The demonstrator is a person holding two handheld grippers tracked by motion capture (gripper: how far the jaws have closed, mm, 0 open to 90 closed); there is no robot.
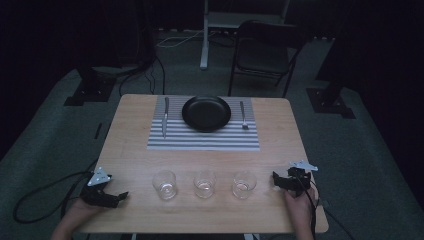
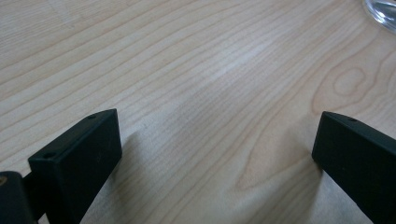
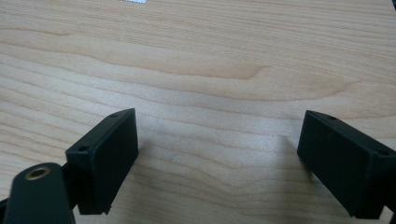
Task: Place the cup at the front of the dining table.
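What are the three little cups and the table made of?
The three cups look like clear glass: the table shows through them and their rims glint. The table looks like pale wood or a wood-look top, matte, with grain lines and a knot in the gripper views.

1. My high view is dim, and the room beyond the table (image 1: 140,150) is near black from ten to two o'clock.
2. My gripper views are bright and evenly lit, with soft shadows beside the jaws.
3. The near jaws blur slightly.

Left claw (image 1: 111,196), right claw (image 1: 285,181): jaws apart.
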